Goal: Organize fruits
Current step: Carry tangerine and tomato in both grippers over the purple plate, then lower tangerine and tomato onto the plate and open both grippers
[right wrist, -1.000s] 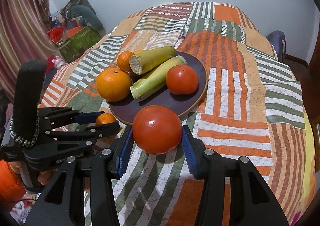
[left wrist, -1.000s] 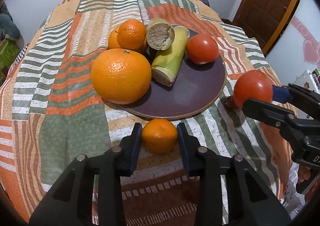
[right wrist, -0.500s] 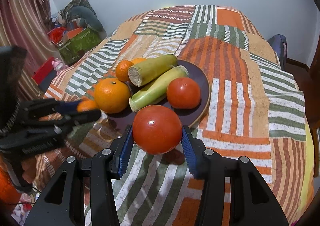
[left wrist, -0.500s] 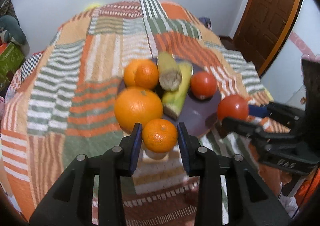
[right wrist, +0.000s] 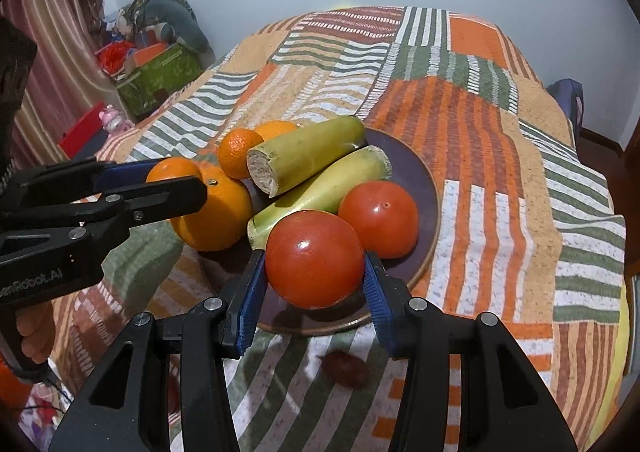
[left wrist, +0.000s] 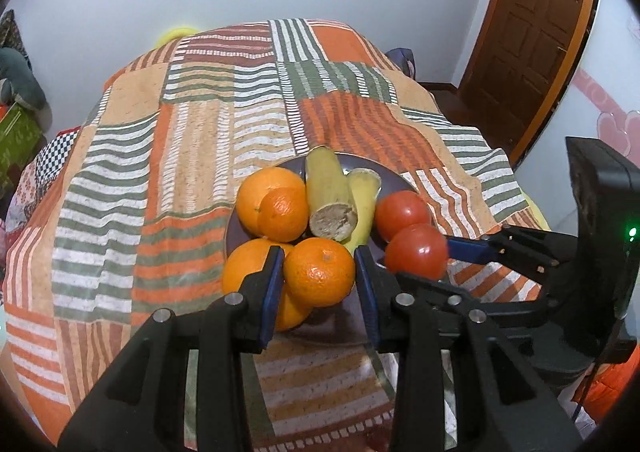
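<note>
Both pairs of fingers were full. My left gripper (left wrist: 319,276) pinched a small orange (left wrist: 319,271) between its blue pads, and my right gripper (right wrist: 314,270) pinched a red tomato (right wrist: 314,258) the same way, each fruit pressed on both sides and clear of the cloth.

I held the small orange over the near left part of the dark plate (right wrist: 429,188), just in front of the big orange (right wrist: 218,212). The tomato hung over the near edge of the plate, just beside a second tomato (right wrist: 382,218) that already lay there.

On the plate I could count the big orange, another small orange (right wrist: 239,152) with one more orange (right wrist: 276,129) behind it, the lying tomato, and two yellow-green cut stalks (right wrist: 308,154) resting side by side across the middle. So most of the gathering looked done to me.

What I judged was left: set both fruits down and let go. The oranges sat together on the left, so mine belonged beside them; the tomato belonged next to its twin on the right. A small dark scrap (right wrist: 345,368) lay on the patchwork cloth (right wrist: 480,140) near my right gripper; I could not tell what it was. No other loose fruit showed on the cloth.
</note>
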A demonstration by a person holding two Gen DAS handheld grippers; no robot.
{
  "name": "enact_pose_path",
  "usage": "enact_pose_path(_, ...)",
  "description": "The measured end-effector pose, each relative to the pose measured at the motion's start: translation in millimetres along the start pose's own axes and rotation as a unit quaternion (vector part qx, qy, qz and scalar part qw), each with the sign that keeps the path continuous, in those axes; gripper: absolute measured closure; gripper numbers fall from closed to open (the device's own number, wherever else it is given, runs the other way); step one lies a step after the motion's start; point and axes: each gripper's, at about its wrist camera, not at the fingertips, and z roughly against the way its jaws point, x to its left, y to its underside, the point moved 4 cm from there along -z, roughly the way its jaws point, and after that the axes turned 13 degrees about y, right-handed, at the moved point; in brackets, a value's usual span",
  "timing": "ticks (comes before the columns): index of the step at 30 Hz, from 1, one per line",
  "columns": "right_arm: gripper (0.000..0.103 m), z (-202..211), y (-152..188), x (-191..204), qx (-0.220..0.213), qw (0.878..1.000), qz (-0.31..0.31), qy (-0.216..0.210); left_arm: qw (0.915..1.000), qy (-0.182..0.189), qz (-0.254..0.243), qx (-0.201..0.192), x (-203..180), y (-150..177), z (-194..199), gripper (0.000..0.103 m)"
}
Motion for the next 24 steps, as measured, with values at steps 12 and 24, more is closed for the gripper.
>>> enact_pose_path(12, 0.059, -5.0, 0.9, 3.9, 0.003, 1.000, 0.006, -0.008, 0.9997, 0.016, 0.011, 0.016, 4.1, -3.8, -29.9, 0.068)
enact_pose_path(24, 0.059, -20.9, 10.6, 9.0, 0.028, 0.999, -0.003, -0.019, 0.9999, 0.000, -0.006, 0.013, -1.1, -2.0, -36.0, 0.064)
